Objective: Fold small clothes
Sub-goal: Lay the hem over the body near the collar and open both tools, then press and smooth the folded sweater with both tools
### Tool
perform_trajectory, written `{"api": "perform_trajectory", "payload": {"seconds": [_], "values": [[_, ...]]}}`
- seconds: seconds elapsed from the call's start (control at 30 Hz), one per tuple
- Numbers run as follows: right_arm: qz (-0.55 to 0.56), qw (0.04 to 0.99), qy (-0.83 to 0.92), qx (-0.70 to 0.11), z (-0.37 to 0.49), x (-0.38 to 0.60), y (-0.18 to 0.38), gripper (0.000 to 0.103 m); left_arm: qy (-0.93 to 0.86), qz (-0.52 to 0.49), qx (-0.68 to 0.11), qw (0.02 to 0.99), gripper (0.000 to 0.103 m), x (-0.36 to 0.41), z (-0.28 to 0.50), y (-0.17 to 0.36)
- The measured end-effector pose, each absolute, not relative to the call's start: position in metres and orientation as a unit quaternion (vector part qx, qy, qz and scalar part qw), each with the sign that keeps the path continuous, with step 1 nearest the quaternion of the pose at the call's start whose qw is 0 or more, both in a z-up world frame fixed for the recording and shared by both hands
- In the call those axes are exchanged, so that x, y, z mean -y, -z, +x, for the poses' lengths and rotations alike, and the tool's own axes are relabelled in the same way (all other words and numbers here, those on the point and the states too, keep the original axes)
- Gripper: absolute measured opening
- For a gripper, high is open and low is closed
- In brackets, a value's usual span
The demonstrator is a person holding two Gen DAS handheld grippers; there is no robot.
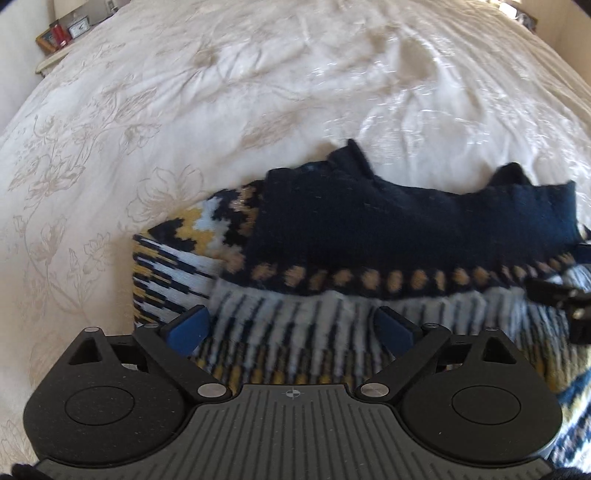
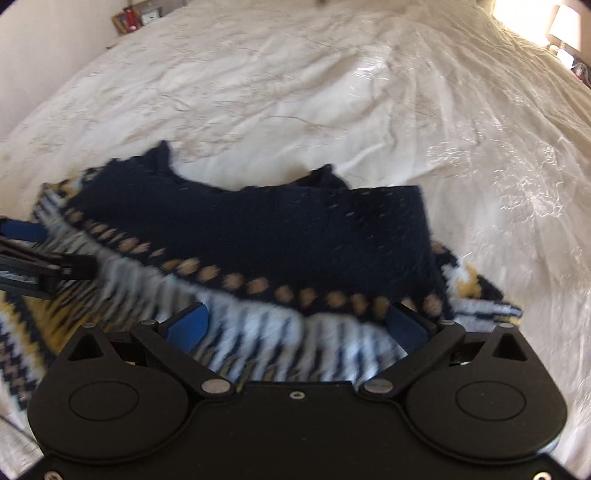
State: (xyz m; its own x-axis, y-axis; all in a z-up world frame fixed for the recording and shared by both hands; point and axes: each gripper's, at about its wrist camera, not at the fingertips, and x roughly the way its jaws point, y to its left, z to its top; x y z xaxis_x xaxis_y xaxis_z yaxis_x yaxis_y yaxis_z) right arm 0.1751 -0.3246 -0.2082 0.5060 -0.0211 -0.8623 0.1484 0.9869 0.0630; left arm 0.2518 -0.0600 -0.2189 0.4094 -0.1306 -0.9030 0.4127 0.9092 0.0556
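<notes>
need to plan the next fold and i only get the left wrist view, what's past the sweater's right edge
Observer: In the right wrist view the sweater ends in a patterned corner lying on the white bedspread.
Operator: is the right gripper holding anything
Observer: No, the right gripper is open, with striped knit between its fingers.
Operator: anything else on that side
Observer: A lamp stands beyond the bed's far right corner.

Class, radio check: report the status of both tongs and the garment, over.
Left tongs open, right tongs open, both over the knit. Patterned sweater partly folded on the bedspread. Nothing blocking.
</notes>
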Motion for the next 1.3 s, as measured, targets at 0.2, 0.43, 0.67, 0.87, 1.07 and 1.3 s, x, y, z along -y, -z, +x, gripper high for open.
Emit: {"api": "perform_trajectory", "payload": {"seconds": [0.2, 0.43, 0.67, 0.87, 1.07, 1.3], "values": [[0.099, 0.858, 0.070, -0.499, 0.192, 0.357, 0.216, 0.103, 0.164, 0.111, -0.541, 0.817, 0.103, 0.052, 0.267, 0.228], [0.155, 0.845, 0.113, -0.499, 0.189, 0.387, 0.222, 0.103, 0.162, 0.114, -0.545, 0.815, 0.103, 0.052, 0.268, 0.231], [0.138, 0.846, 0.118, -0.501, 0.180, 0.389, 0.212, 0.103, 0.162, 0.118, -0.544, 0.815, 0.103, 0.054, 0.270, 0.231], [0.145, 0.860, 0.108, -0.476, 0.155, 0.382, 0.188, 0.103, 0.162, 0.123, -0.524, 0.827, 0.103, 0.050, 0.250, 0.212], [0.128, 0.862, 0.092, -0.481, 0.120, 0.358, 0.178, 0.103, 0.160, 0.116, -0.520, 0.831, 0.103, 0.034, 0.204, 0.202], [0.089, 0.840, 0.081, -0.529, 0.064, 0.328, 0.195, 0.103, 0.148, 0.144, -0.550, 0.810, 0.103, 0.016, 0.162, 0.223]]}}
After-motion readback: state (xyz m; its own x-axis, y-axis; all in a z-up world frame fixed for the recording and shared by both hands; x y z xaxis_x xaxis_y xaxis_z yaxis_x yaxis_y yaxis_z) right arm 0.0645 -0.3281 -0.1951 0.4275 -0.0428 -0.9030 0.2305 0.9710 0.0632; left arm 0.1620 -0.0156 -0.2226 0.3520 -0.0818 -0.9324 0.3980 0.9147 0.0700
